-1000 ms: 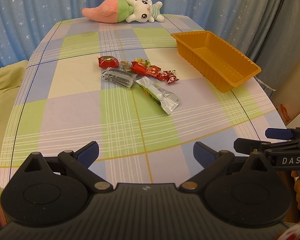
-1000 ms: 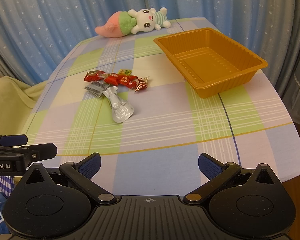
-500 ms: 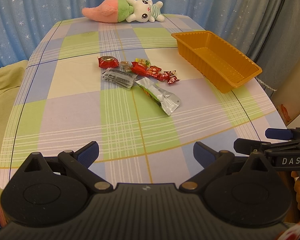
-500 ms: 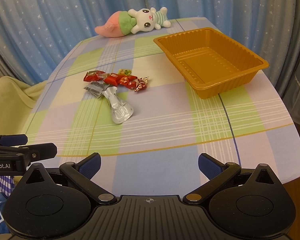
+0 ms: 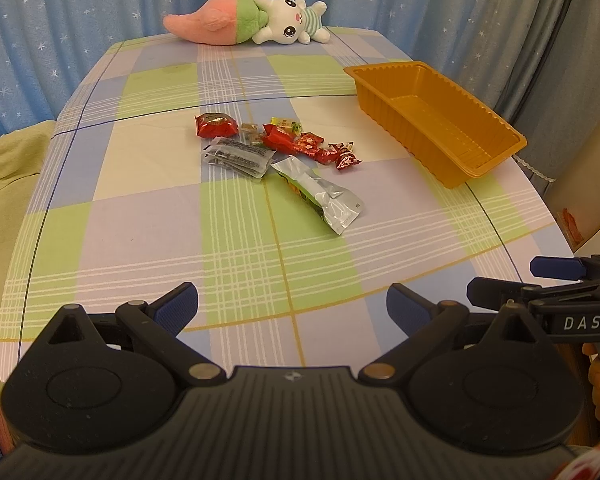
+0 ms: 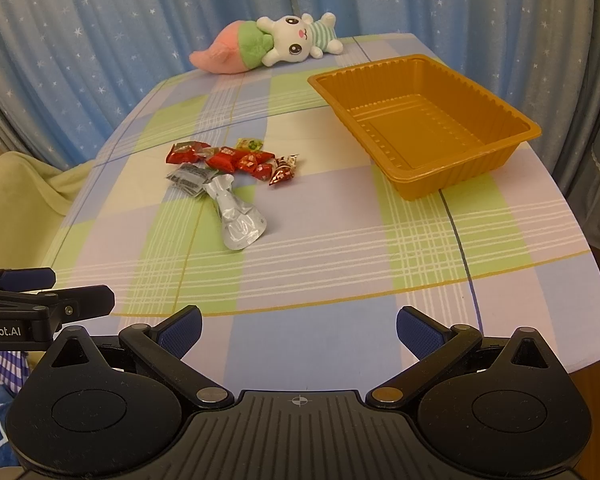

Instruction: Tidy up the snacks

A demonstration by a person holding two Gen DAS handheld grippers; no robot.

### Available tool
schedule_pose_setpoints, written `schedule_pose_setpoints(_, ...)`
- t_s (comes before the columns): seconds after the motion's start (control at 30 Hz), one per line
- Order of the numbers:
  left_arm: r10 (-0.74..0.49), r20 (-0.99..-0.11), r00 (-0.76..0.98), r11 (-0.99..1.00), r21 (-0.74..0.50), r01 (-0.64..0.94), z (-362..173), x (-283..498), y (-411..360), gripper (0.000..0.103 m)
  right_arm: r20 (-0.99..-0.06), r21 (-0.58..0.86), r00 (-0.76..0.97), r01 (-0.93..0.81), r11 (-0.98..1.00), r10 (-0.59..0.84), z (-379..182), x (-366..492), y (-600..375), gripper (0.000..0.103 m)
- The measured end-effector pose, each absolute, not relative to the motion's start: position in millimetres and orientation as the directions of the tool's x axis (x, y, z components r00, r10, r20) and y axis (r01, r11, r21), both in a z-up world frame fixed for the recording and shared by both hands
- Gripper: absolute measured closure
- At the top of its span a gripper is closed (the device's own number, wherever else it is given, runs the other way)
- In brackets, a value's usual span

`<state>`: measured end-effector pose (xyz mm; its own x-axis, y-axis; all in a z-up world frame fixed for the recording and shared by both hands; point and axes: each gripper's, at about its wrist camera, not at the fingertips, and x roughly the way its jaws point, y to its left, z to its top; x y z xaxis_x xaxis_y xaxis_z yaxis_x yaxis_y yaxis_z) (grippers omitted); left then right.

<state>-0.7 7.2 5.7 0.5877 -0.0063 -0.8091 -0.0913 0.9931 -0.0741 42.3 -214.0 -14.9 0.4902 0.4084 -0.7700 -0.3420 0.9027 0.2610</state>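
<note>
Both tools — left tool (image 5: 292, 306) and right tool (image 6: 299, 326) — are held apart, empty; no snack is gripped yet. Next, the silver packet (image 5: 320, 196) is probably approached for the orange tray (image 6: 420, 120).

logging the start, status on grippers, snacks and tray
Left gripper open, right gripper open, both at the near table edge. Snacks loose mid-table, orange tray holds nothing. Path clear; plush toy sits at the far edge.

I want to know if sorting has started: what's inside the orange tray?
Nothing: the orange tray shows only its bare ribbed floor. All the snack packets lie on the tablecloth. No part of its floor is hidden.
</note>
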Motion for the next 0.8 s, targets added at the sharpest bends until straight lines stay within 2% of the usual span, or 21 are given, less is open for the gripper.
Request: schedule_pose_setpoints(0.8,-0.019,-0.814,0.58,0.994,-0.08,-0.08,-10,46,4,0.003,-0.78,0.291,0.476,-0.298,0.909,0.406,-26,74,-226,0.0)
